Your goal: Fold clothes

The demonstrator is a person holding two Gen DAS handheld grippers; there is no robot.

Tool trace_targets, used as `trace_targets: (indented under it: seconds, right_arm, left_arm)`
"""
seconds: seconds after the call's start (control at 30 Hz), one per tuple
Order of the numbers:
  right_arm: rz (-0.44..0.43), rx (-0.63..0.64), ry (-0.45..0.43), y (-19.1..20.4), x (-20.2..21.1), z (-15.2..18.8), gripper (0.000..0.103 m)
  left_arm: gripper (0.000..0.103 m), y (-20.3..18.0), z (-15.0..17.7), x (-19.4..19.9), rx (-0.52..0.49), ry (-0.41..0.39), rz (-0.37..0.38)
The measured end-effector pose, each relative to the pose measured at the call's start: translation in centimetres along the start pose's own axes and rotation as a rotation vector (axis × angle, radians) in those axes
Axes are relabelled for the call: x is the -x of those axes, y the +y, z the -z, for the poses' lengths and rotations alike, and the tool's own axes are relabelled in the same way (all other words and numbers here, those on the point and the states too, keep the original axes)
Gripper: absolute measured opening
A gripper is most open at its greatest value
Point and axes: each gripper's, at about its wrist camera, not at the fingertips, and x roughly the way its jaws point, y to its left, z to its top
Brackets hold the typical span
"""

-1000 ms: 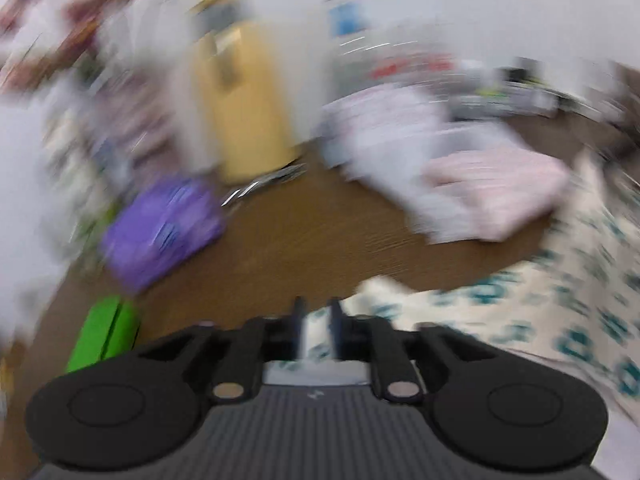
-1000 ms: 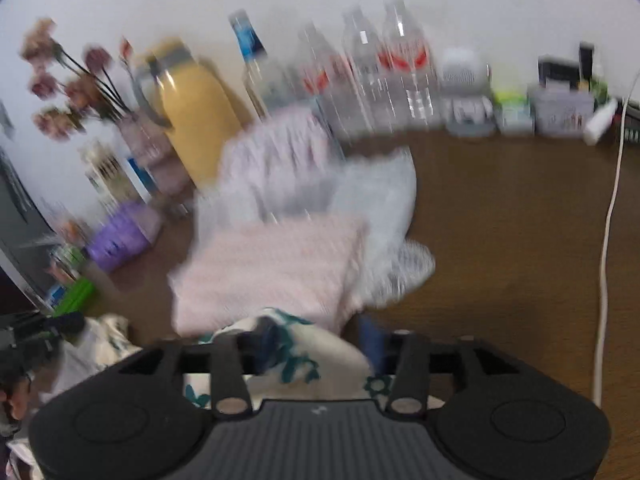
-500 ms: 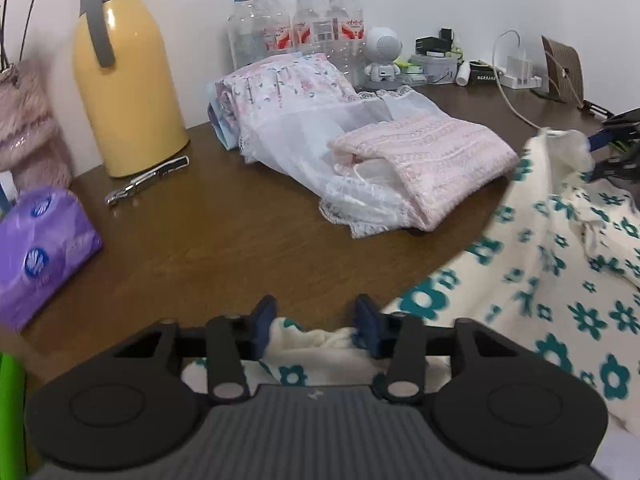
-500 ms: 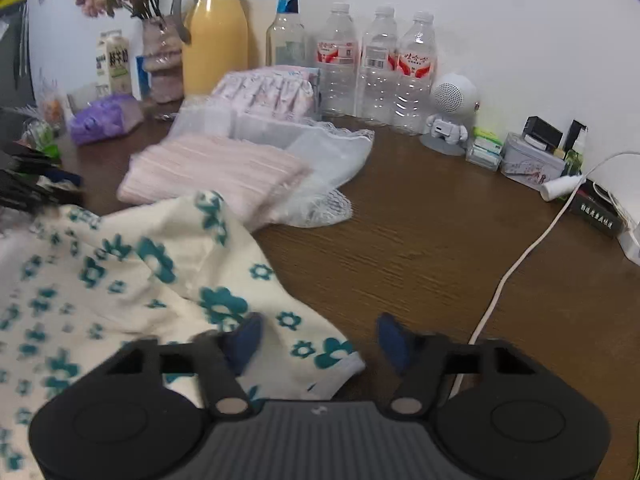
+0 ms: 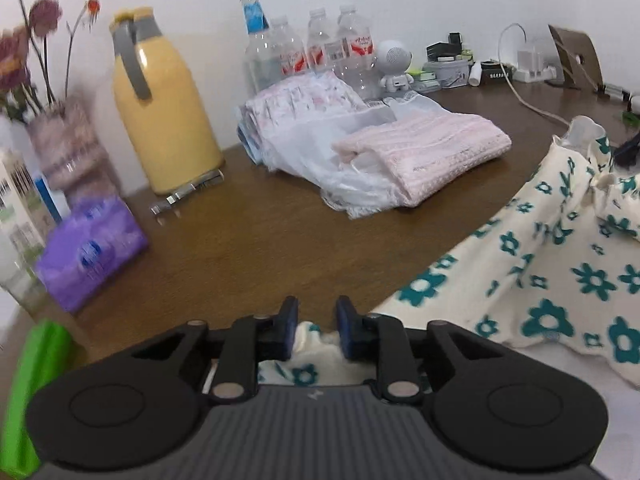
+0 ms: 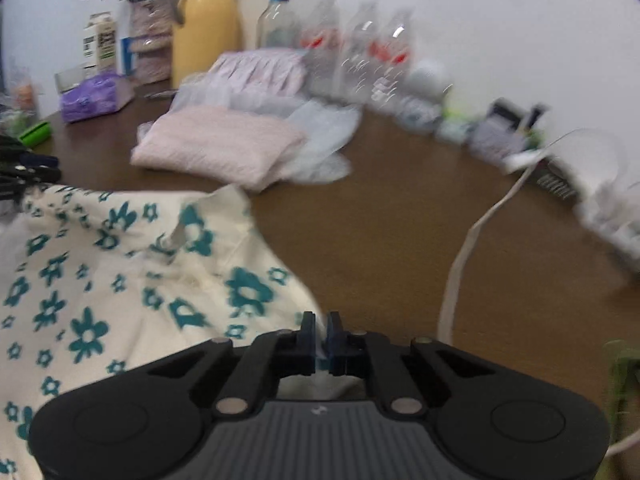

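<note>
A cream garment with teal flowers (image 5: 560,280) lies spread at the near edge of the brown table (image 5: 240,240). My left gripper (image 5: 317,316) has its blue fingers drawn close on a bunched fold at the garment's left corner. In the right wrist view the same garment (image 6: 100,280) fills the lower left, and my right gripper (image 6: 319,330) is shut on its right edge. The left gripper (image 6: 28,164) shows dark at that view's far left. A folded pink cloth (image 5: 432,152) rests on white lacy fabric (image 5: 328,148) further back.
A yellow flask (image 5: 164,112), several water bottles (image 5: 320,52) and a vase of flowers (image 5: 68,140) line the wall. A purple tissue pack (image 5: 92,256) and a green object (image 5: 32,380) sit at the left. A white cable (image 6: 460,260) crosses the table on the right.
Both grippers stood wide open over the garment half a second ago. The right has now shut on its edge and the left has narrowed onto a fold. Both views shifted slightly.
</note>
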Motion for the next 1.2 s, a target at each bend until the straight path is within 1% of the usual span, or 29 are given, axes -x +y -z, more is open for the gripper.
trace_targets:
  seconds: [0.03, 0.07, 0.1, 0.13, 0.17, 0.2, 0.23, 0.27, 0.33, 0.37, 0.4, 0.43, 0.47, 0.5, 0.53, 0.63, 0.67, 0.7, 0.73, 0.77, 0.8, 0.83, 0.87, 0.93, 1.0, 1.07, 1.13, 1.17, 1.2]
  right_arm:
    - [-0.019, -0.018, -0.061, -0.2, 1.2, -0.4, 0.01]
    - [-0.065, -0.035, -0.099, -0.4, 1.9, -0.8, 0.011]
    - [-0.117, -0.048, -0.112, -0.2, 1.9, -1.4, 0.012]
    - [-0.17, -0.06, -0.121, 0.1, 1.7, -1.9, 0.011]
    - [-0.191, -0.056, -0.113, 0.8, 0.5, -2.5, 0.011]
    - [-0.206, -0.049, -0.101, 1.6, -0.9, -3.1, 0.011]
    - [-0.206, -0.043, -0.08, 2.3, -2.7, -3.6, 0.008]
    - [-0.218, -0.038, -0.041, 3.2, -5.1, -4.1, 0.005]
    - [-0.265, 0.005, 0.013, 4.5, -8.5, -4.4, 0.005]
    - [-0.26, 0.028, 0.016, 4.9, -9.4, -4.4, 0.004]
    - [-0.246, 0.021, 0.015, 4.8, -9.3, -4.5, 0.005]
    - [-0.231, 0.008, 0.014, 4.6, -8.9, -4.6, 0.009]
    - [-0.237, -0.023, 0.004, 4.1, -8.0, -4.6, 0.01]
    - [-0.255, -0.053, -0.01, 3.4, -6.8, -4.5, 0.012]
    - [-0.271, -0.086, -0.013, 2.7, -6.1, -4.6, 0.017]
    - [-0.359, -0.267, 0.023, 0.8, -6.5, -5.1, 0.025]
    - [-0.376, -0.291, 0.037, 1.0, -7.2, -5.1, 0.035]
    - [-0.389, -0.307, 0.049, 1.4, -7.9, -5.1, 0.042]
    - [-0.362, -0.283, 0.056, 2.3, -8.5, -5.0, 0.042]
    - [-0.326, -0.25, 0.061, 3.3, -9.1, -4.9, 0.007]
    - [-0.273, -0.198, 0.07, 4.4, -9.5, -4.7, 0.003]
    - [-0.236, -0.153, 0.058, 5.1, -9.2, -4.5, 0.0]
    - [-0.215, -0.134, 0.056, 5.3, -8.9, -4.2, 0.0]
    - [-0.177, -0.108, 0.061, 5.5, -8.5, -3.8, 0.0]
    - [-0.139, -0.083, 0.066, 5.7, -8.0, -3.4, 0.0]
    - [-0.151, -0.117, 0.067, 5.4, -7.2, -3.6, 0.002]
    - [-0.22, -0.198, 0.034, 4.4, -6.3, -4.0, 0.008]
    - [-0.257, -0.24, 0.016, 3.8, -5.9, -4.2, 0.021]
    - [-0.278, -0.253, 0.028, 3.8, -6.1, -4.2, 0.028]
  left_arm:
    - [0.023, 0.1, -0.4, 0.2, -0.017, -0.009, -0.021]
    - [0.023, 0.3, -0.9, 0.8, -0.006, -0.022, -0.039]
    - [0.024, 0.4, -1.5, 1.6, 0.015, -0.036, -0.019]
    - [0.031, 0.5, -2.1, 2.4, 0.035, -0.05, 0.003]
    - [0.035, 0.1, -2.4, 3.2, 0.036, -0.062, 0.049]
    - [0.045, -0.7, -2.7, 3.7, 0.023, -0.072, 0.084]
    - [0.046, -1.8, -2.8, 3.9, -0.008, -0.072, 0.105]
    - [0.046, -3.1, -2.9, 3.3, -0.043, -0.059, 0.105]
    - [0.046, -5.6, -2.9, 2.2, -0.112, -0.03, 0.106]
    - [0.046, -6.2, -2.9, 1.4, -0.127, -0.01, 0.094]
    - [0.046, -6.8, -2.8, 0.6, -0.141, 0.009, 0.083]
    - [0.046, -6.6, -2.5, 0.5, -0.126, 0.015, 0.087]
    - [0.046, -5.7, -2.4, 0.7, -0.091, 0.013, 0.105]
    - [0.046, -4.5, -2.3, 1.0, -0.05, 0.008, 0.114]
    - [0.046, -3.3, -2.1, 1.3, -0.009, 0.005, 0.121]
    - [0.045, -0.5, -1.9, 0.0, 0.056, 0.061, 0.079]
    - [0.045, -0.5, -1.9, -0.9, 0.061, 0.08, 0.093]
    - [0.044, -0.4, -1.9, -1.7, 0.065, 0.098, 0.106]
    - [0.044, -1.0, -1.8, -1.9, 0.053, 0.088, 0.094]
    - [0.043, -1.5, -1.6, -2.1, 0.041, 0.078, 0.082]
    - [0.042, -2.0, -1.5, -2.2, 0.029, 0.069, 0.069]
    - [0.042, -2.2, -1.3, -2.3, 0.023, 0.066, 0.039]
    - [0.041, -2.3, -1.2, -2.3, 0.017, 0.063, 0.009]
    - [0.023, -2.6, -0.8, -2.4, 0.005, 0.057, -0.052]
    - [0.022, -2.6, -0.5, -2.5, 0.0, 0.046, -0.095]
    - [0.022, -2.5, -0.6, -2.4, 0.0, 0.048, -0.088]
    - [0.023, -2.3, -0.9, -2.2, -0.002, 0.058, -0.064]
    - [0.024, -2.4, -0.8, -2.1, 0.0, 0.056, -0.055]
    - [0.025, -2.4, -0.8, -2.1, 0.003, 0.054, -0.045]
